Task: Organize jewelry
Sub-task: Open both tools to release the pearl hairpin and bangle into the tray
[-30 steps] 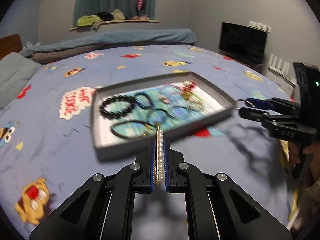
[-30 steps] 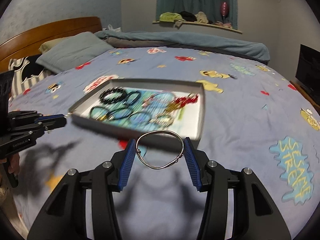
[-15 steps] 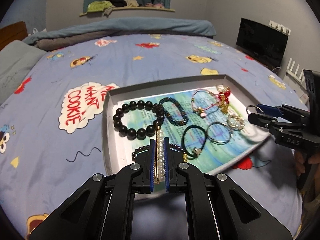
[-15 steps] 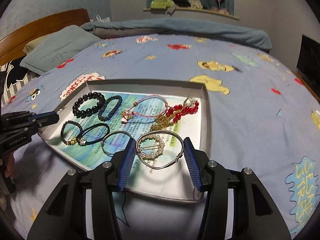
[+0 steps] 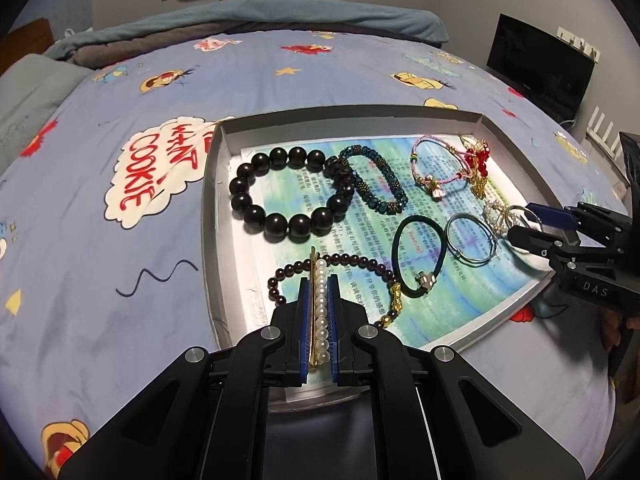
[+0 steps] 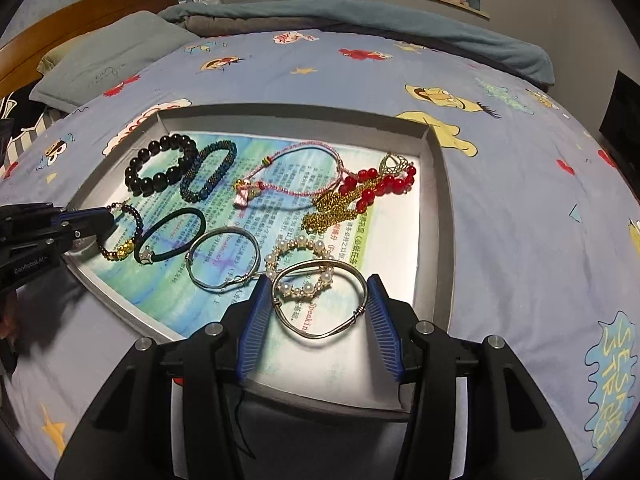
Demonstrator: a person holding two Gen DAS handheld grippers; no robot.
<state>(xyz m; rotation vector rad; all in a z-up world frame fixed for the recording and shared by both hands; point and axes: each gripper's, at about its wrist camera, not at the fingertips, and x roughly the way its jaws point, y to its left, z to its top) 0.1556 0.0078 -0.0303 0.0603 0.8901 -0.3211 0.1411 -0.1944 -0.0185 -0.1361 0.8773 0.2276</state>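
on a bed (image 5: 100,312) with a cartoon-print blue sheet, a shallow grey tray (image 5: 210,216) lined with a printed paper, already well filled. inside it, laid apart in rough rows: a big black bead bracelet (image 5: 280,194), a dark teal beaded bracelet (image 5: 376,184), a pink cord bracelet (image 5: 434,168), a red bead and gold chain piece (image 6: 356,196), a dark red bead bracelet (image 5: 332,268), a black hair tie (image 5: 418,258), a thin silver bangle (image 5: 472,236) and a small pearl ring-shaped bracelet (image 6: 298,266). most of the sorting done, by the look of it; two pieces not yet put down. left gripper (image 5: 319,320) pinched narrow on a pearl hair clip (image 5: 319,312), held along the fingers, above the near-left part of the tray, over the dark red beads. right gripper (image 6: 320,316) about half wide, holding a second silver bangle (image 6: 320,300) across between the blue pads (image 6: 254,320), above the near-right part of the tray, where the paper looks free. left to do, probably: placing these two into free spots. hard to tell whether the held bangle hangs over the pearl bracelet or touches it. near edge of the tray hidden behind both grippers. red and gold piece tangled, so one item or two not clear. text on the paper too small to read. of the person only a bit of hand (image 5: 616,332) at the picture edge.
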